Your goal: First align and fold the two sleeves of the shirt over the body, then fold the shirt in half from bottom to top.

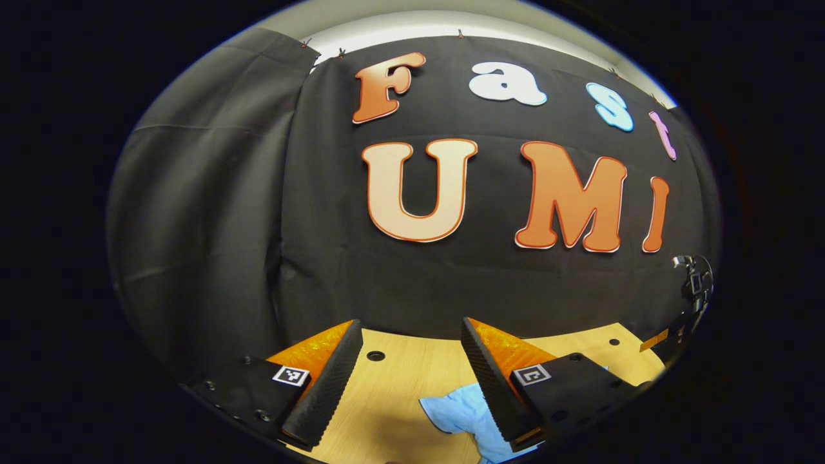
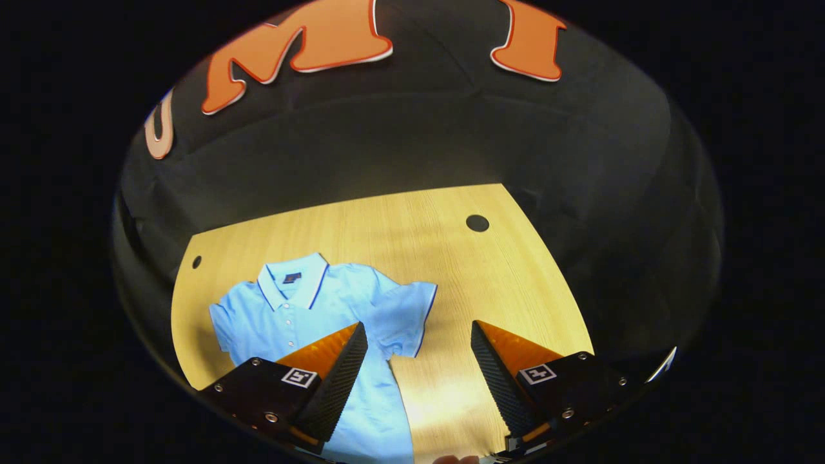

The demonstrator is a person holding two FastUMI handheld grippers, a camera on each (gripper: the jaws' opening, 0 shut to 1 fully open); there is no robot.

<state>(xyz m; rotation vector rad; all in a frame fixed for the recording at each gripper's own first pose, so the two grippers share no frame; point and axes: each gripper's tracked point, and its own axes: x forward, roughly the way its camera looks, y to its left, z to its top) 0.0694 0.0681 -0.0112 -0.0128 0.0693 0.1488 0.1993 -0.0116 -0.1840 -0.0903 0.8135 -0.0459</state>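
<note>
The shirt (image 2: 322, 316) lies flat on the table (image 2: 412, 232), its sleeve (image 2: 412, 309) ahead between my right gripper's (image 2: 419, 361) wide-spread fingers. Soft and limp, I judge; I'd pinch the sleeve hem. My left gripper (image 1: 412, 374) is spread wide too, holding nothing.

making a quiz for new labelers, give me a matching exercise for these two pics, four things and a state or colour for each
Things:
1. shirt
2. table
3. left gripper
4. collar

States:
A. wood grain with round holes
B. white with dark trim
C. light blue, flat, sleeves spread out
D. fingers apart, holding nothing

Pairs: 1-C, 2-A, 3-D, 4-B
</note>
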